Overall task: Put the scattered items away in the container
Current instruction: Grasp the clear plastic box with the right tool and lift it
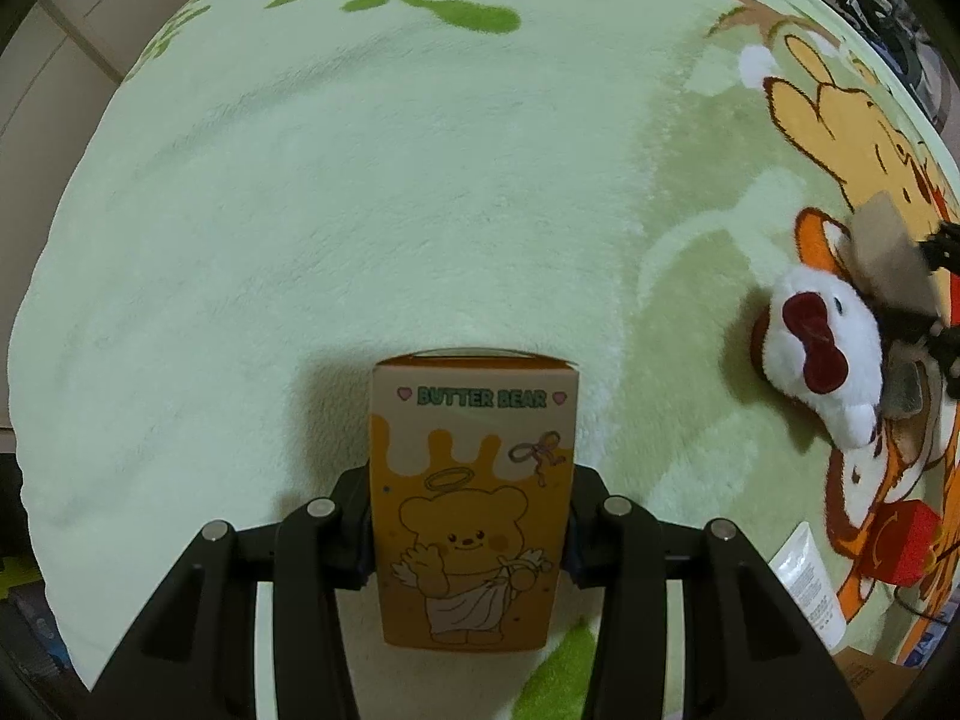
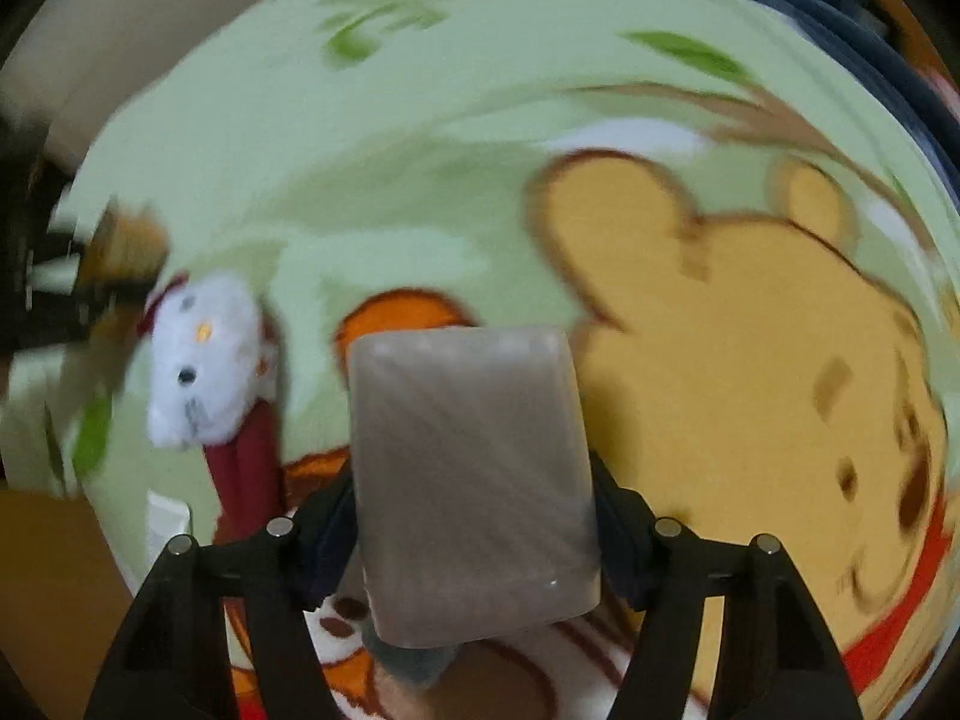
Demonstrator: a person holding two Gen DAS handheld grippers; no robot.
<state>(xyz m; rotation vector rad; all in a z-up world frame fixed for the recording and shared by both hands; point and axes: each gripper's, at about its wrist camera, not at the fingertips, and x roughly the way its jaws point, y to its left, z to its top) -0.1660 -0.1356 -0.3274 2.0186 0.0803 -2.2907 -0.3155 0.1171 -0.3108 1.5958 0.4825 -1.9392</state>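
Now L claw [image 1: 471, 531] grips Butter Bear box [image 1: 474, 498]; R claw [image 2: 474, 531] grips grey pack [image 2: 474, 480].

My left gripper [image 1: 471, 531] is clamped on an upright box [image 1: 471, 498], fingers pressing both its sides. My right gripper [image 2: 474, 531] pinches a grey-brown block [image 2: 474, 480] the same way.

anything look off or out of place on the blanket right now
Nothing looks damaged or spilled. Loose items are strewn on the blanket: a white plush on its side, a red box, a white tube. Both grippers hold boxes squarely.
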